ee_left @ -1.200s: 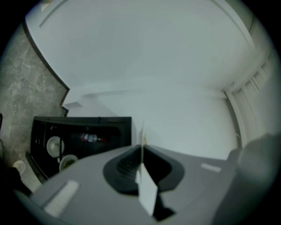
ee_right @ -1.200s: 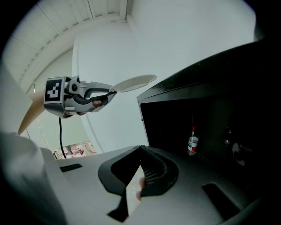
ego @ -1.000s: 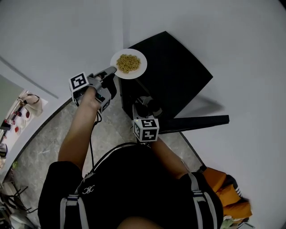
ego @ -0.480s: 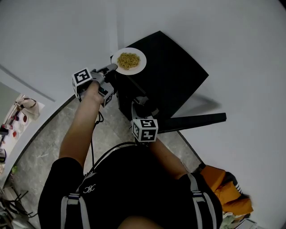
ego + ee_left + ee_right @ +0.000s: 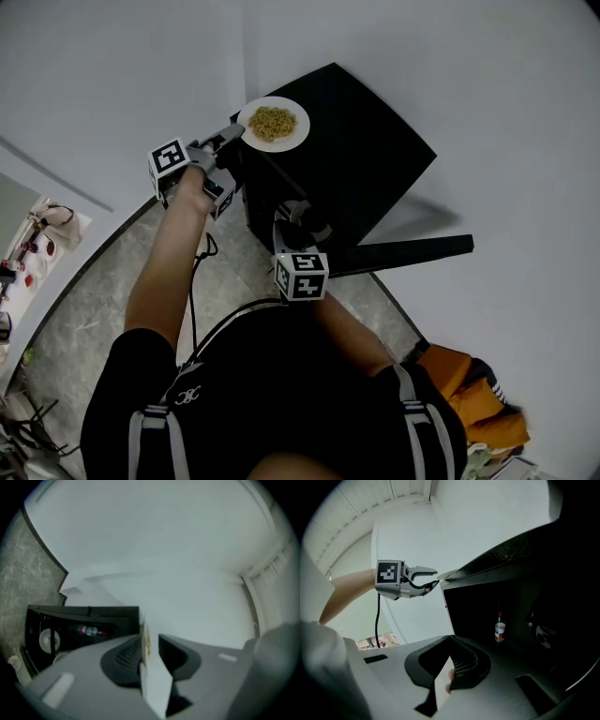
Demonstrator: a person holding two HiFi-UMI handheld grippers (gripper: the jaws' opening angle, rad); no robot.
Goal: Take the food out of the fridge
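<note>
A white plate of yellowish food [image 5: 274,123] rests on top of the black fridge [image 5: 366,159]. My left gripper [image 5: 234,137] is at the plate's left rim. In the left gripper view the rim [image 5: 149,667] stands edge-on between the jaws of that gripper [image 5: 150,645]; they are opening, with a gap at the right pad. My right gripper [image 5: 298,214] is shut and empty, low in front of the open fridge. In the right gripper view it [image 5: 452,667] faces a small bottle [image 5: 500,627] on a shelf, and the left gripper [image 5: 433,581] shows at the fridge's top edge.
The fridge door [image 5: 403,251] swings open to the right. Inside the fridge are also a white dish [image 5: 48,639] and the bottle [image 5: 91,631]. An orange bag [image 5: 469,394] lies at the lower right. White walls stand behind the fridge, and the floor [image 5: 94,300] is stone.
The plate sits a little further onto the fridge top, and the left gripper has followed it. The right gripper has stayed in place.
</note>
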